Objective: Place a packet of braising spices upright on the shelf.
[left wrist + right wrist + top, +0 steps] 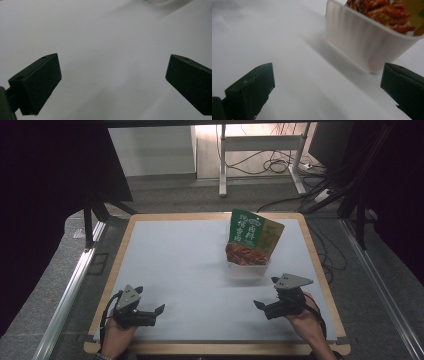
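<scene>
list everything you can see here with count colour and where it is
packet: 1, green and yellow with a red food picture, standing tilted in the tub, far right part of the table
tub: 1, translucent white, on the mat ahead of the right gripper
mat: 1, pale grey, covering the table top
table: 1, light wood rim showing round the mat
desk frame: 1, white, on the floor beyond the table
cables: several, black, on the floor by the desk frame
left gripper: 1, black, near left of the mat, jaws open
right gripper: 1, black, near right of the mat, jaws open
</scene>
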{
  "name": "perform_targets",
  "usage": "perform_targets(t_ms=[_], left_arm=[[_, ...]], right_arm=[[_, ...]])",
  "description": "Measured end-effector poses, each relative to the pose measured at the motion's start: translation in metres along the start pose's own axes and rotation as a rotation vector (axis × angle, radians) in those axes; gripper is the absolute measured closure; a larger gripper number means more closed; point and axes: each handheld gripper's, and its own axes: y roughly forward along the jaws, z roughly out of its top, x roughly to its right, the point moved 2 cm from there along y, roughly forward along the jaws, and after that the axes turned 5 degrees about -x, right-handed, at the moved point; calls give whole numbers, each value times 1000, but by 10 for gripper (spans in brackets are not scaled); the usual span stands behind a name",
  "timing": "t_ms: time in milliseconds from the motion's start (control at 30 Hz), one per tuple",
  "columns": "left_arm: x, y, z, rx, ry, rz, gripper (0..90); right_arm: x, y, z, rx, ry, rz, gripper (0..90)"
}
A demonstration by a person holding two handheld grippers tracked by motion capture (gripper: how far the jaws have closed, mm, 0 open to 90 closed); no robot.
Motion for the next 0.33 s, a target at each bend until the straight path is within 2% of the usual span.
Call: perform_targets(t_ms=[167, 333], left_arm=[[0, 0, 0, -3, 3, 0, 0], [1, 1, 1, -4, 5, 0, 1]], right_arm=[[-1, 11, -6, -48, -12, 7, 0], [-1, 14, -8, -65, -16, 11, 0]])
